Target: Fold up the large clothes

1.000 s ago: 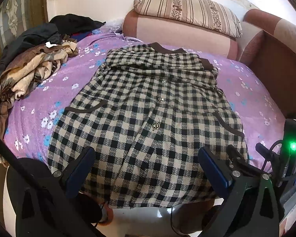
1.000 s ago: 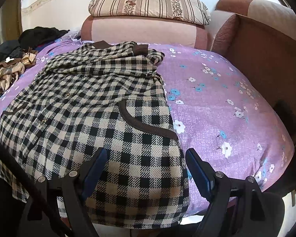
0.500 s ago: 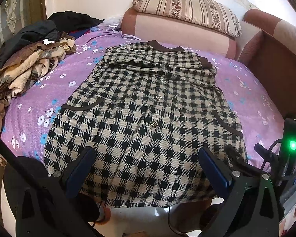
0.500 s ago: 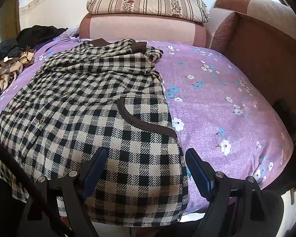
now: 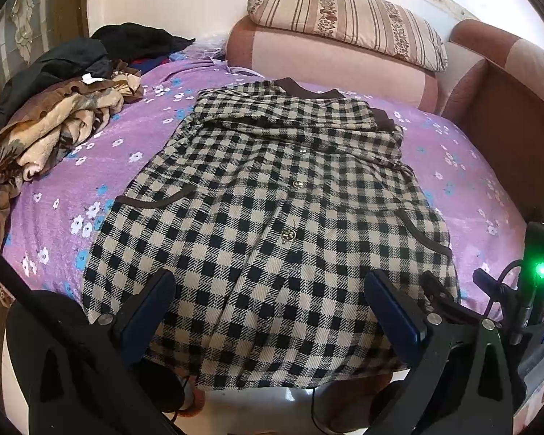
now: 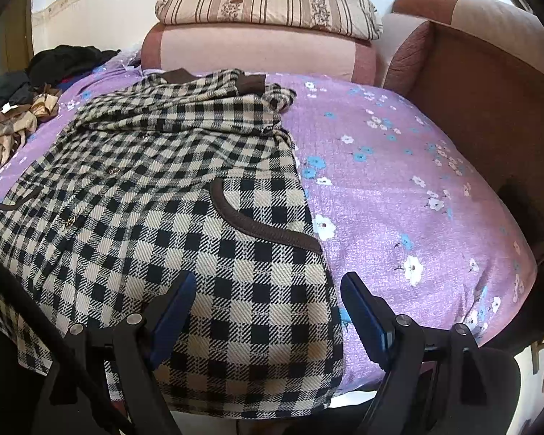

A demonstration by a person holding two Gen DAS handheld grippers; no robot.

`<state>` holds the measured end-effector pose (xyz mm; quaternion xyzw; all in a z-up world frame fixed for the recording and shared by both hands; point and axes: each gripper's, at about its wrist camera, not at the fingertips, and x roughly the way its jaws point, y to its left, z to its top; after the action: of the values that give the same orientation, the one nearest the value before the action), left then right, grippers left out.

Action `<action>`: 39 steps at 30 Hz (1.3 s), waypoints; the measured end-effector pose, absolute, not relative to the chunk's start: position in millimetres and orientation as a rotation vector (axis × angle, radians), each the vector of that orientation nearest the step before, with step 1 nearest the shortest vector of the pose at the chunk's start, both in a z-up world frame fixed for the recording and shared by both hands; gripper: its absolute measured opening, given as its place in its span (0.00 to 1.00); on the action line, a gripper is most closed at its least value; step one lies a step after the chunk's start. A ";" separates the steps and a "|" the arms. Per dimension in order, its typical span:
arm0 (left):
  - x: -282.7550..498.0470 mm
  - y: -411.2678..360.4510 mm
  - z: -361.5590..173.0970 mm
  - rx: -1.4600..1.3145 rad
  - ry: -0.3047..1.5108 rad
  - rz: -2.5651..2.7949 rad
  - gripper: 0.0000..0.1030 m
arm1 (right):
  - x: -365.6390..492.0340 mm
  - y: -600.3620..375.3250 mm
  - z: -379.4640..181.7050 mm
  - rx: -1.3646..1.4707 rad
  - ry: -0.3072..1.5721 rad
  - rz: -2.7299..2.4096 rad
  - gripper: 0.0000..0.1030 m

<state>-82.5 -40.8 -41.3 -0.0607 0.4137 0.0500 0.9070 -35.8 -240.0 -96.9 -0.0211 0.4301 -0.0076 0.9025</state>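
checked coat (image 5: 272, 224) lies flat on the purple bed (image 5: 72, 188), sleeves folded in, hem hanging over the near edge. left gripper (image 5: 268, 311) and right gripper (image 6: 264, 311) hover over the hem, jaws wide open, empty. pinch both hem corners evenly, fold toward the collar.

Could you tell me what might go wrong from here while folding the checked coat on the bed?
1. The checked coat's hem hangs over the bed's near edge, so a one-sided pull may drag it off.
2. Both the left gripper and the right gripper are open and hold nothing; closing on thick fabric could catch only the top layer.
3. The sleeves lie bunched near the collar, so folding now may trap creases.
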 end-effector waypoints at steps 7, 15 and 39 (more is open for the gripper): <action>-95.8 -37.4 -33.4 -0.107 0.804 0.112 1.00 | -46.3 -238.2 -86.4 -0.060 0.848 -0.027 0.83; -107.5 -40.5 -21.2 -0.010 0.698 0.178 1.00 | -48.2 -229.9 -86.9 -0.110 0.853 -0.041 0.83; -97.7 -34.1 -47.6 -0.021 0.767 0.171 1.00 | -46.8 -225.4 -93.6 -0.193 0.867 -0.084 0.83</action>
<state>-97.7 -34.1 -47.6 -0.0104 0.3737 0.0831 0.9237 -46.8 -225.4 -93.6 -0.0933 0.4194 -0.0406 0.9021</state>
